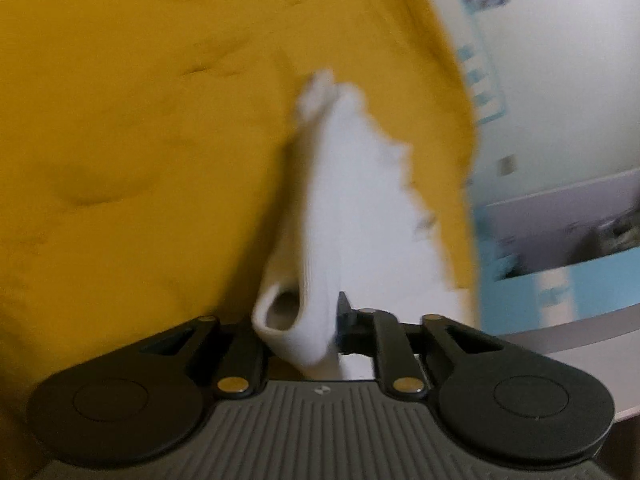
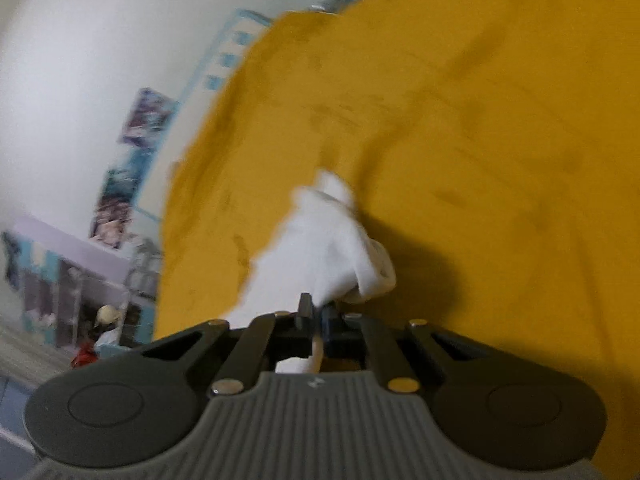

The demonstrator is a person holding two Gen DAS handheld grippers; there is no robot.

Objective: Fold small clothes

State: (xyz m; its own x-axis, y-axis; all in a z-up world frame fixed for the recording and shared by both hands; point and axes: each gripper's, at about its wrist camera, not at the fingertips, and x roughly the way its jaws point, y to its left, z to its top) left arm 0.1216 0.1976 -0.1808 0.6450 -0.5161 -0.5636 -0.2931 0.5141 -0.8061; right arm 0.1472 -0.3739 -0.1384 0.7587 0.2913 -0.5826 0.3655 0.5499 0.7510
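Note:
A small white garment (image 1: 340, 200), ribbed with an open cuff, hangs in the air over a yellow bedspread (image 1: 140, 120). My left gripper (image 1: 320, 328) is shut on its cuff end, and only the right finger shows beside the cloth. In the right wrist view the same white garment (image 2: 320, 248) runs forward from my right gripper (image 2: 316, 316), which is shut on its other edge. The cloth is bunched and blurred by motion. The yellow bedspread (image 2: 480, 140) lies below it.
The bedspread's edge falls off toward a white wall with posters (image 2: 148, 120) and a blue-and-white shelf unit (image 1: 560, 240). Shelves with small items and a red object (image 2: 86, 354) stand on the floor at the left of the right wrist view.

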